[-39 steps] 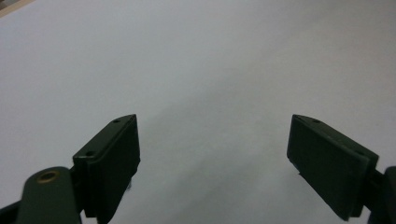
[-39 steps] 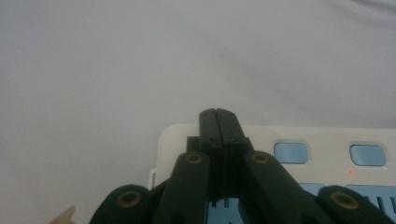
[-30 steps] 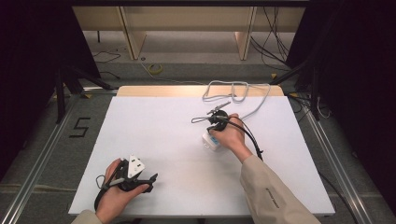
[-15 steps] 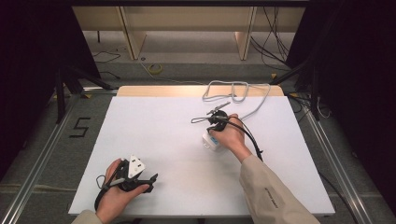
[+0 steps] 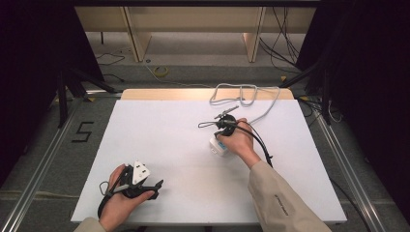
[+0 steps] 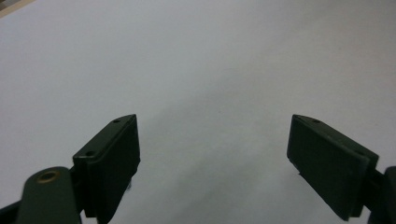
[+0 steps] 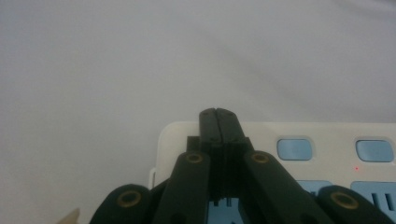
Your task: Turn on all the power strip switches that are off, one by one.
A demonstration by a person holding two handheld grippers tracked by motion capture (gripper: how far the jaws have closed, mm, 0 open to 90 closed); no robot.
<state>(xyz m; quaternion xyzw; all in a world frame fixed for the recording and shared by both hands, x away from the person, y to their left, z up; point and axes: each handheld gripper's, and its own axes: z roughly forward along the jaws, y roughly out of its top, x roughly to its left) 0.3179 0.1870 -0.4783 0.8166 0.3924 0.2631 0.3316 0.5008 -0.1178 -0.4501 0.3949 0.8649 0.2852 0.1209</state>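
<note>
White covering spreads over the desk (image 5: 174, 140), whose bare wooden edge shows at the far side, and a grey floor with dark frames lies around it. On the floor just left of the desk a black "5" (image 5: 83, 131) is marked. Some small print runs along the person's right sleeve (image 5: 282, 203), too small to read.

Right of the desk's middle, a white power strip (image 5: 216, 145) lies under the right hand (image 5: 239, 141). Its pale cord (image 5: 241, 96) loops toward the desk's far edge. The right gripper (image 5: 223, 122) points away from the person, and a black cable trails back over the wrist. The right forearm reaches in from the near edge at a slant.

From above, the power strip is mostly hidden by the hand. The right gripper view shows more of it: a cream power strip (image 7: 327, 144) with pale blue buttons and a tiny red dot, lying just beneath the right gripper (image 7: 218, 116), whose jaws are pressed together with nothing between them. Whether they touch the strip cannot be told.

Near the desk's front left corner, the left hand (image 5: 118, 198) rests on the covering, holding the left gripper (image 5: 145, 186), which bears a grey three-cornered plate. In the left gripper view the left gripper (image 6: 212, 154) has its jaws spread wide, holding nothing, above plain white desk (image 6: 210, 60).
</note>
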